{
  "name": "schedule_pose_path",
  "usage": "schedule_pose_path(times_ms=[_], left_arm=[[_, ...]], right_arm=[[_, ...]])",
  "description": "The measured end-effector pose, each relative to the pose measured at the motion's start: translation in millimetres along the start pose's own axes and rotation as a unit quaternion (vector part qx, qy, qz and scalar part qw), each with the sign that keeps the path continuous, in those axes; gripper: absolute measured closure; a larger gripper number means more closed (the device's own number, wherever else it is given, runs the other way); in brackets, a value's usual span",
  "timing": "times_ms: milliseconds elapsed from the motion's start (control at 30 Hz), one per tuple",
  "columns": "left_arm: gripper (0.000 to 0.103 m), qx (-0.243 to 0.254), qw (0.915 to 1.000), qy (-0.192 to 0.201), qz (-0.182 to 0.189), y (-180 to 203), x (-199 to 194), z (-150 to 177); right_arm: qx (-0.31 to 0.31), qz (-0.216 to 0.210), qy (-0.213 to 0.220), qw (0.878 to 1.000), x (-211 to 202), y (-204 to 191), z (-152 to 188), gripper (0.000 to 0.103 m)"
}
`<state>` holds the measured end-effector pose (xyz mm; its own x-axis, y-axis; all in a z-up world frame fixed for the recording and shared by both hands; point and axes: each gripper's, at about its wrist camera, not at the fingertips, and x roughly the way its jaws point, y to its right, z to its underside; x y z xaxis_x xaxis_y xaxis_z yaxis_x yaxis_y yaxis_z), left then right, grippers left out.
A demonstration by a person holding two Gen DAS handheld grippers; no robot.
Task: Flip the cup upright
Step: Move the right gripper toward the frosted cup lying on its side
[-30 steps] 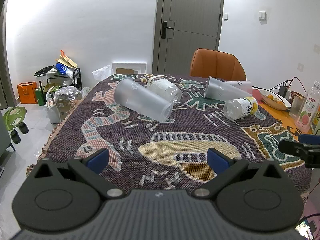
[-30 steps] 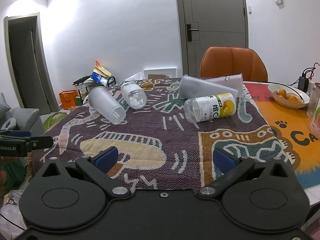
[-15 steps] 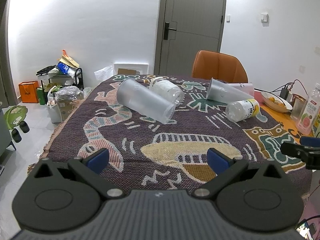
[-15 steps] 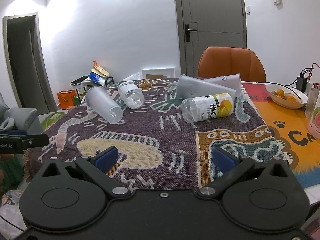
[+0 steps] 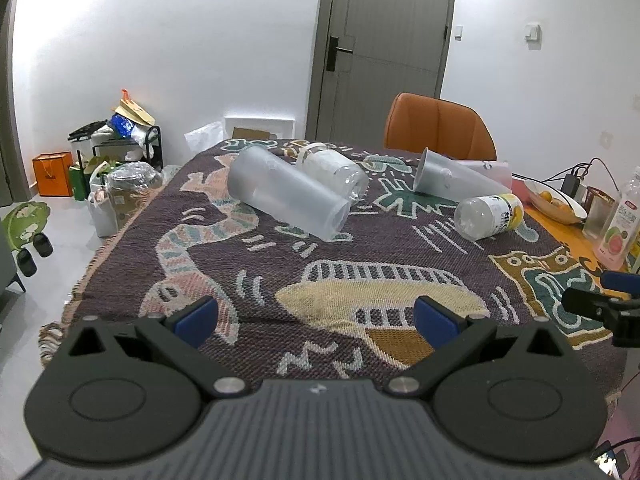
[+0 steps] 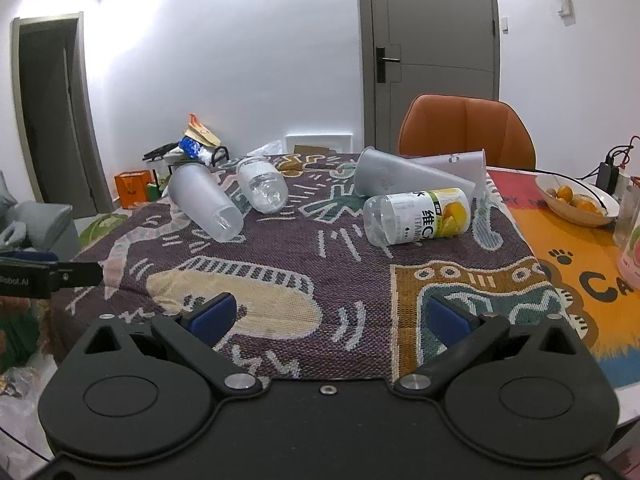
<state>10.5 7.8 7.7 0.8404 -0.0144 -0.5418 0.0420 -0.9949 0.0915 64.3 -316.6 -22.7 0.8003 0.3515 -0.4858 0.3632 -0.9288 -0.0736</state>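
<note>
While the frosted cup lies on its side at centre frame on the patterned cloth, I note my left gripper and right gripper both spread wide, holding nothing. A labelled bottle lies right of centre.

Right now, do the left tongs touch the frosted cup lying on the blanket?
Apart. The left wrist view shows bare blanket between the open left tongs and the frosted cup.
</note>
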Motion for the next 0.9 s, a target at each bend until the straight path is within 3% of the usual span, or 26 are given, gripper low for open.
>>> schedule_pose_path(times_ms=[500,900], left_arm=[[0.000,0.001,0.9995,-0.006,0.032,17,54,-30],[0.001,-0.053,0.9957,-0.016,0.074,36,103,-60]], right_arm=[[-0.027,0.024,-0.016,0.999,38,20,-27,0.000],[-0.089,0.052,-0.019,0.994,73,41,-64,0.000]])
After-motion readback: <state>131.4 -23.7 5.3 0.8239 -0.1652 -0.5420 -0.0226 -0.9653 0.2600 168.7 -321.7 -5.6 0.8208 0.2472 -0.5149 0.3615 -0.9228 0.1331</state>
